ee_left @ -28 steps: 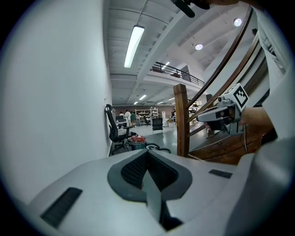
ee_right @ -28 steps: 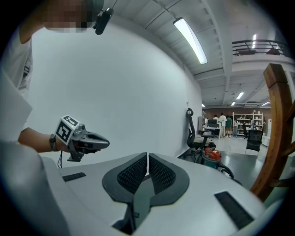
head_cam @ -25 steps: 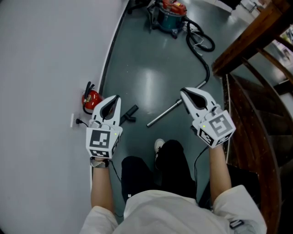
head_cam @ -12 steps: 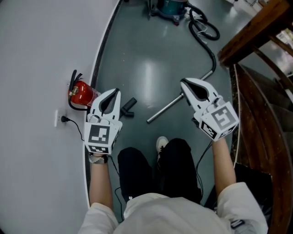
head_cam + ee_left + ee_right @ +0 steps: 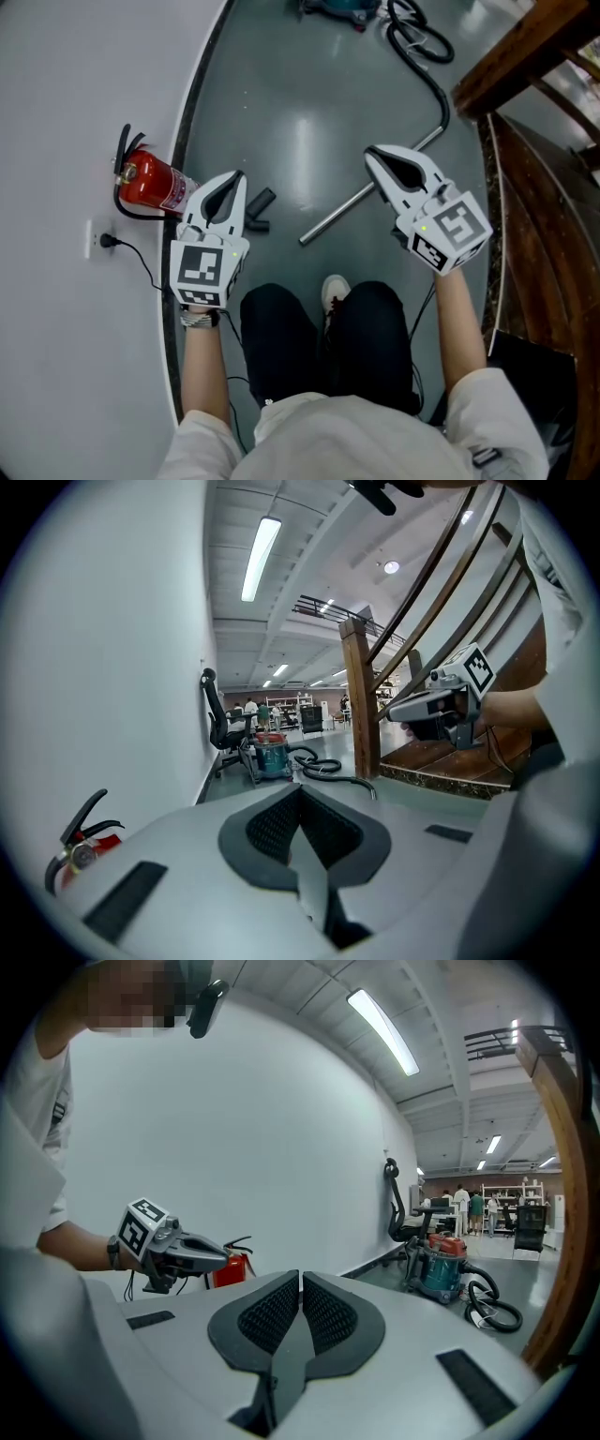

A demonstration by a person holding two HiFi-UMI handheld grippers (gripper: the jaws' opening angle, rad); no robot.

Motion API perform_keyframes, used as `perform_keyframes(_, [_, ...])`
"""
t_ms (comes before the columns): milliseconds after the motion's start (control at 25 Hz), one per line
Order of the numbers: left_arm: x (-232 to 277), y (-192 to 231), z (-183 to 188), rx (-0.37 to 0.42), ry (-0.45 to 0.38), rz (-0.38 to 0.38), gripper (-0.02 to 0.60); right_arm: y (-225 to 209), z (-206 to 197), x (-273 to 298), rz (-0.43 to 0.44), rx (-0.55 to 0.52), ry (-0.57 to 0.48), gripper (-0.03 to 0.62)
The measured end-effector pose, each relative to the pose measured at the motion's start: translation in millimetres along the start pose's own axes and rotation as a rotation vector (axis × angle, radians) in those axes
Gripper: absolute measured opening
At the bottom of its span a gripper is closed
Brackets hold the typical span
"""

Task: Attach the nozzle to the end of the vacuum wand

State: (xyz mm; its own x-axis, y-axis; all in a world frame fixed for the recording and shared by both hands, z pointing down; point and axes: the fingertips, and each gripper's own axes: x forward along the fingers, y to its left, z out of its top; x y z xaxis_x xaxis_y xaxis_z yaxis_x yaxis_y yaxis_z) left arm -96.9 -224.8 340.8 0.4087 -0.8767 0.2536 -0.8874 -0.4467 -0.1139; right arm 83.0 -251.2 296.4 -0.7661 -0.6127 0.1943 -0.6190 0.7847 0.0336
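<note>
Two claws, left claw (image 5: 232, 183) and right claw (image 5: 373, 157), pressed together, empty. Nozzle (image 5: 262, 202) on floor (image 5: 300, 103), near vacuum wand (image 5: 336, 218), unattached; I judge pickup and joining both remain.

You're working in bright, even light. A long white fluorescent ceiling tube (image 5: 261, 558) glows at the upper left of the left gripper view, and another at the upper right of the right gripper view. The glossy grey-green floor (image 5: 305, 141) carries a pale glare patch at the upper centre of the head view, where shadows are faint and soft-edged. The plain white wall (image 5: 66, 112) at the left is almost washed out. Both gripper views bow straight lines and go black in the corners. The left hand-held gripper (image 5: 300, 794) and right hand-held gripper (image 5: 300, 1277) look slightly soft up close.
</note>
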Motion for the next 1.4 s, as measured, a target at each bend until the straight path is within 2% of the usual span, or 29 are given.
perform_keyframes(200, [2.9, -6.9, -24.6, 0.031, 0.001, -0.013, -0.005, 6.7, -28.5, 10.6, 0.062, -0.031, 0.011, 0.031])
perform_keyframes(400, [6.5, -10.9, -61.9, 0.051, 0.036, -0.037, -0.005, 21.1, -55.4, 23.8, 0.114, -0.064, 0.024, 0.031])
perform_keyframes(680, [20.4, -14.0, -123.8, 0.038, 0.080, -0.101, -0.005, 28.0, -126.1, 43.1, 0.158, -0.027, 0.054, 0.031])
perform_keyframes(920, [26.4, -13.9, -183.1, 0.062, 0.141, -0.158, -0.005, 21.4, -206.4, 67.8, 0.164, 0.097, 0.104, 0.031])
perform_keyframes(1080, [29.5, -11.7, -214.2, 0.071, 0.176, -0.167, -0.005, 28.1, -244.5, 78.5, 0.197, 0.092, 0.156, 0.031])
perform_keyframes(1280, [33.4, -13.8, -246.6, 0.070, 0.219, -0.197, -0.005, 39.9, -274.3, 87.0, 0.235, 0.107, 0.170, 0.031])
perform_keyframes(1400, [30.8, -8.7, -269.4, 0.067, 0.256, -0.193, -0.005, 46.6, -290.4, 94.1, 0.250, 0.072, 0.195, 0.031])
